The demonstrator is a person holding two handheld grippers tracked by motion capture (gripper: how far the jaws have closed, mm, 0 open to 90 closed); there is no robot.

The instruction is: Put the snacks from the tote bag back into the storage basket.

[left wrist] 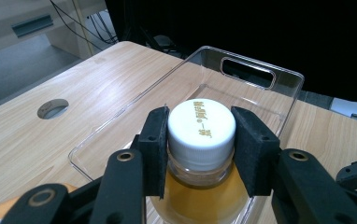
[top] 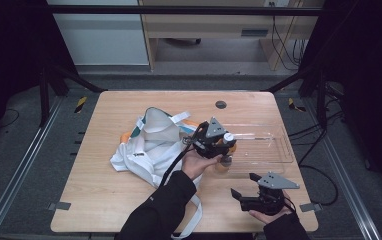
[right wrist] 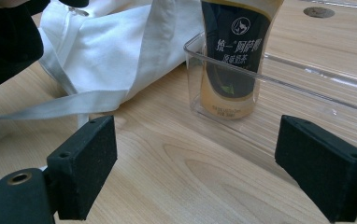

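Table [top: 129,200] w/ a white cloth bag [top: 146,150] on it, just left of the clear tray [top: 279,147]. Everything below is placed relative to that tray.

Bottle [right wrist: 235,51] of tea drink stands upright inside the tray's near-left corner, base on the tray floor, as far as the right gripper view shows. White cap [left wrist: 201,126] on top.

Left gripper [left wrist: 200,140] is clenched on the bottle at the cap, one pad each side, coming from above the tray's left end. Right gripper [top: 246,187] sits on the table in front of the tray, jaws wide, nothing btwn them.

Step in hand, prob: setting the bottle down in the tray. To do it well:
- keep the bottle vertical, base flat on the tray floor before letting go
- release slowly; the grip is high on a tall bottle, so a sideways tug could tip it
- lift straight up, clear of the tray wall
- keep the bag strap away from the tray's corner.
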